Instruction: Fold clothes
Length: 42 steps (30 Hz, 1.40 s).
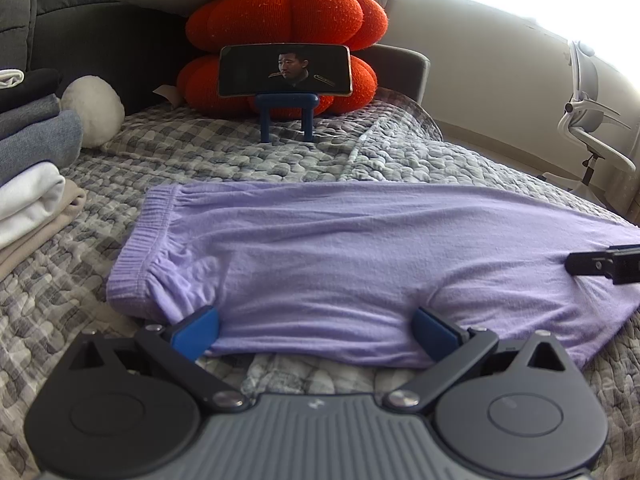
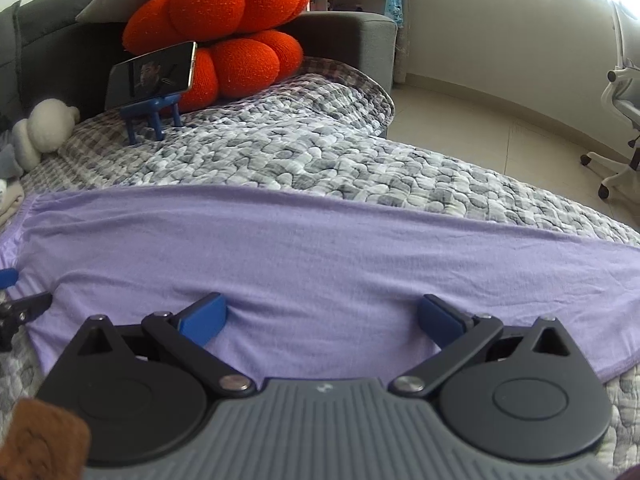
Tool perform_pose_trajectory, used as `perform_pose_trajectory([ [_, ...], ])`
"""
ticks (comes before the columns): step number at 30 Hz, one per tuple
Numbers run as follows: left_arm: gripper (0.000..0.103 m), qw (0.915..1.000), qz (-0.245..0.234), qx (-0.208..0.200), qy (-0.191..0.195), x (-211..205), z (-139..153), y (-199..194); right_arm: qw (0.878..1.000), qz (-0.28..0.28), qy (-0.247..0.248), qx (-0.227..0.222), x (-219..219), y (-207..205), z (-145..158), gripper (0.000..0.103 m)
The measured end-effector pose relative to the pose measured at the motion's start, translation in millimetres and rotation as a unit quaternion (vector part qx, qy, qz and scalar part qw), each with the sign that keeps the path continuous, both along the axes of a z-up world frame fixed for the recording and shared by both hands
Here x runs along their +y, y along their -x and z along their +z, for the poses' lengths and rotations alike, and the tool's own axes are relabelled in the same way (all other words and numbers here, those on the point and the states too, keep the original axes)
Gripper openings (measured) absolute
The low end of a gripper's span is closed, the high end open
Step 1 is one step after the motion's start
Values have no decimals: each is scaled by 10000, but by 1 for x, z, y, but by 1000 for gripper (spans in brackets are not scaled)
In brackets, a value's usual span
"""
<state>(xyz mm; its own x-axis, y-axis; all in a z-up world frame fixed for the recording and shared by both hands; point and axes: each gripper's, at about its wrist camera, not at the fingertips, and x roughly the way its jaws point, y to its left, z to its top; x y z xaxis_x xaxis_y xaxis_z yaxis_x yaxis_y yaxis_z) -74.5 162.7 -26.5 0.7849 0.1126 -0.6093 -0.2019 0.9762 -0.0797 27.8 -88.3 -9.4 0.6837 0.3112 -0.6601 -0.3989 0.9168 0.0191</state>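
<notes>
The purple pants [image 1: 340, 248] are laid out flat across the quilt [image 1: 240, 160], running sideways through the middle of both views, with the elastic waistband [image 1: 136, 240] bunched up at about 9 o'clock in the left wrist view and the legs heading off toward 3 o'clock. The left gripper [image 1: 316, 330] sits at 6 o'clock on the near edge of the fabric, jaws spread wide, blue pads [image 1: 196, 332] touching the cloth on either side but not pinching anything. The right gripper [image 2: 320, 320] is the same deal, wide open with its pads [image 2: 204, 320] resting on the pants further along the leg, nothing grabbed. You can see the tip of the right gripper poking in at 3 o'clock in the left view, and a bit of the left one at 9 o'clock in the right view. Going outward, there's a stack of folded clothes [image 1: 32, 168] at 9 o'clock in the left view, grey, blue, white and beige, with a white plush [image 1: 94, 110] just beside it. At 12 o'clock a phone [image 1: 285, 70] sits on a blue stand [image 1: 286, 116], leaning in front of two orange pumpkin cushions [image 1: 288, 20] stacked against a grey sofa back [image 1: 100, 0]. A white office chair [image 1: 592, 120] is over at 2 o'clock on the floor, well apart from the quilt.
</notes>
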Motion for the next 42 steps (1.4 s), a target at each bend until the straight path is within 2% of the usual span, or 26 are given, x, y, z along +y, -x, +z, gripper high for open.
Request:
perform_pose_trajectory([
  [11, 103, 10000, -3, -20, -9, 0, -1, 0, 9999, -131, -19, -41, -19, -23, 0, 103],
  [19, 103, 10000, -1, -41, -18, -1, -1, 1, 9978, -652, -3, -78, -68, -39, 0, 103],
  [25, 103, 10000, -2, -42, -19, -1, -1, 1, 9962, -853, 167, -99, -99, -52, -1, 103],
  [28, 103, 10000, 0, -43, -25, -1, -1, 1, 9953, -955, 67, -147, -110, -54, -5, 103],
  [42, 103, 10000, 1, -50, -29, -1, -1, 1, 9934, -1085, 105, -361, -106, -47, -8, 103],
])
